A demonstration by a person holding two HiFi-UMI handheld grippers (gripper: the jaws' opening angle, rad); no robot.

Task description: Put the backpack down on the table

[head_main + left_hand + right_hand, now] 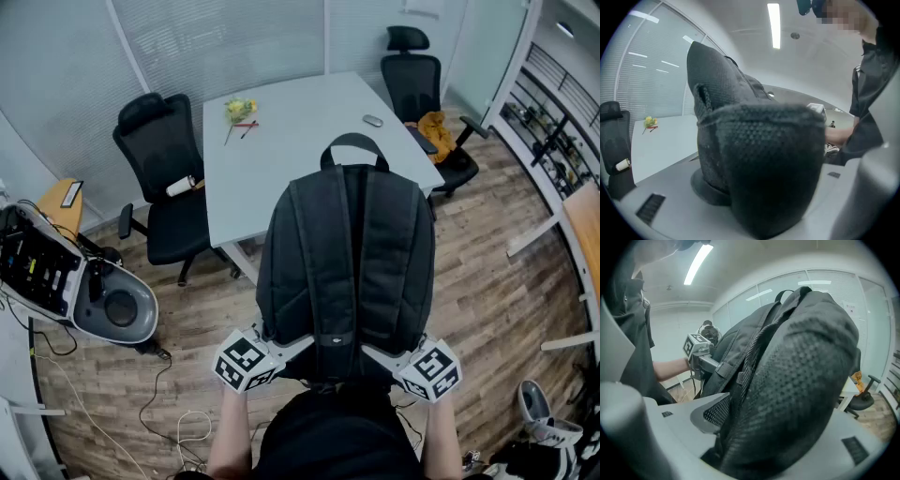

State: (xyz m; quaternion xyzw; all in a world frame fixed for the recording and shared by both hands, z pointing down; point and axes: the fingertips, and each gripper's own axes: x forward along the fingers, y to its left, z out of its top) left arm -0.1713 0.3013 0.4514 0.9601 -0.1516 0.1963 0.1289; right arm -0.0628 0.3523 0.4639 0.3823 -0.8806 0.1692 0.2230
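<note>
Backpack [347, 272] status: lifted, not yet set down. It hangs upright in front of the person, back panel and shoulder straps facing them and the carry handle uppermost. From the head view its lower part is over the wooden floor [197, 319], and its upper part overlaps the near edge of the desk [300, 131]. No view shows its base resting on the desk surface.

Left claw [302, 344]: closed on the backpack at its lower left corner. The left gripper view shows padded mesh filling the gap, with the jaws held fairly wide by the thickness of the padding.

Right claw [367, 352]: closed on the backpack at its lower right corner. The right gripper view shows the same kind of padded mesh wedged between the jaws.

Both claws point somewhat downward and share the load.

Desk condition: a small yellow object [240, 110] lies near the far left corner and a mouse [373, 120] near the far right corner, both well apart from the near edge.

Progress assessment: pick-up and carry appear complete, and the placing step has not been done.

Remaining work, as judged:
1. Bring the backpack forward over the near part of the desk
2. Lower it until its weight rests on the surface
3. Open both claws and draw them away
</note>
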